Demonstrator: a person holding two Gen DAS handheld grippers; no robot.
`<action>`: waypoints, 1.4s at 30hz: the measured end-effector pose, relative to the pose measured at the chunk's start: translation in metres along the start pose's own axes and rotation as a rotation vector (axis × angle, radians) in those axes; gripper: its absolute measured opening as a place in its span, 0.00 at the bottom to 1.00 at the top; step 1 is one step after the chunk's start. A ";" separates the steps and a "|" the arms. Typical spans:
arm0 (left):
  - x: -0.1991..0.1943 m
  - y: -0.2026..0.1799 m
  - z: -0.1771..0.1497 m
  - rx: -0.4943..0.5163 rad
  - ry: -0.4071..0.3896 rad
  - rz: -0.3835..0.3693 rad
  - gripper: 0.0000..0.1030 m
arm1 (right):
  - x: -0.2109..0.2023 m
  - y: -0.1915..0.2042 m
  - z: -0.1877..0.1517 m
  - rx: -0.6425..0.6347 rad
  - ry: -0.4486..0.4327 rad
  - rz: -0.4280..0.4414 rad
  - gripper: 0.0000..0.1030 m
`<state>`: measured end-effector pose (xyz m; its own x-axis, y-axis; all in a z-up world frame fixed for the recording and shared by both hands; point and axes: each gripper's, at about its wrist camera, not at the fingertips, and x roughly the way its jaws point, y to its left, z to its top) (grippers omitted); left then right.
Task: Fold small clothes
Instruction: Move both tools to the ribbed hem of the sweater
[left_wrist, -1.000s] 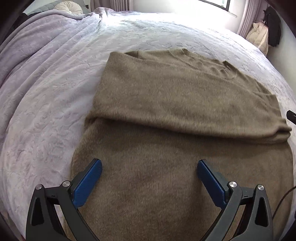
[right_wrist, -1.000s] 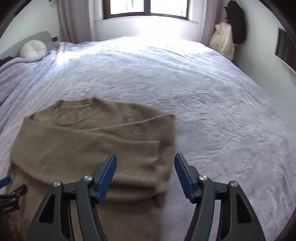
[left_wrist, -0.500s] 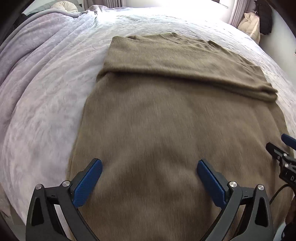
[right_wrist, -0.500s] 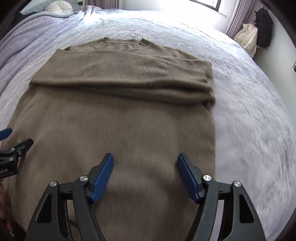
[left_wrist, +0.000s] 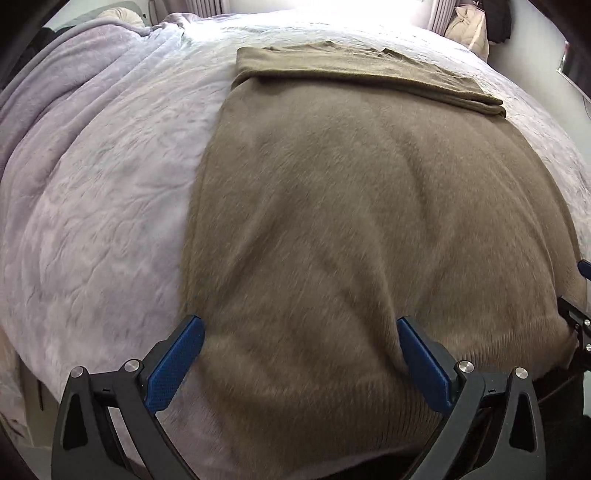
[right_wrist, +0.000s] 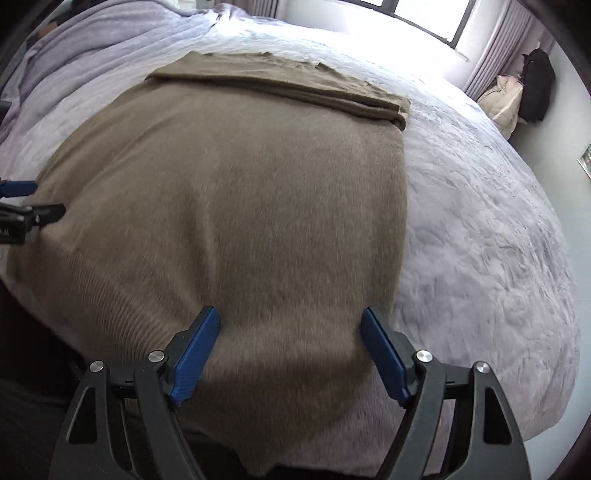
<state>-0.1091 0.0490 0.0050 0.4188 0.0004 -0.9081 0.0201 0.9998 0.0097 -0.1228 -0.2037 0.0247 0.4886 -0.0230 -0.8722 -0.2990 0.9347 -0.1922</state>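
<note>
A brown knit sweater (left_wrist: 362, 206) (right_wrist: 236, 206) lies flat on the lilac bedspread (left_wrist: 110, 206) (right_wrist: 480, 229), its sleeves folded across the chest at the far end. The ribbed hem hangs at the near edge of the bed. My left gripper (left_wrist: 301, 332) is open, hovering over the sweater's near left corner. Over the near right corner my right gripper (right_wrist: 291, 326) has its jaws opening, pads clear of the cloth with nothing pinched. Each gripper's tip shows at the edge of the other's view.
A bunched lilac blanket (left_wrist: 55, 85) lies along the bed's left side with a round pillow (left_wrist: 118, 16) behind it. A window (right_wrist: 424, 18) and curtains stand at the back. A cream bag (right_wrist: 506, 103) and dark clothes (right_wrist: 535, 88) sit at the right wall.
Both grippers have drawn back from the folded sleeves toward the hem at the near edge of the bed. The right gripper's jaws have spread wider. The sweater has not moved.
</note>
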 end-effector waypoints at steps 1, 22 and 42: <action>-0.001 0.002 -0.003 -0.003 0.009 0.014 1.00 | -0.002 0.000 -0.003 -0.002 0.014 0.007 0.80; 0.001 -0.065 0.004 -0.017 -0.016 -0.084 1.00 | 0.005 0.023 0.016 0.060 0.030 0.147 0.89; -0.135 -0.021 0.093 -0.218 0.130 -0.125 1.00 | 0.061 0.029 0.181 0.098 0.155 0.068 0.90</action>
<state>-0.0815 0.0257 0.1667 0.3052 -0.1346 -0.9427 -0.1369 0.9735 -0.1833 0.0469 -0.1132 0.0476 0.3353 -0.0059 -0.9421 -0.2423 0.9658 -0.0923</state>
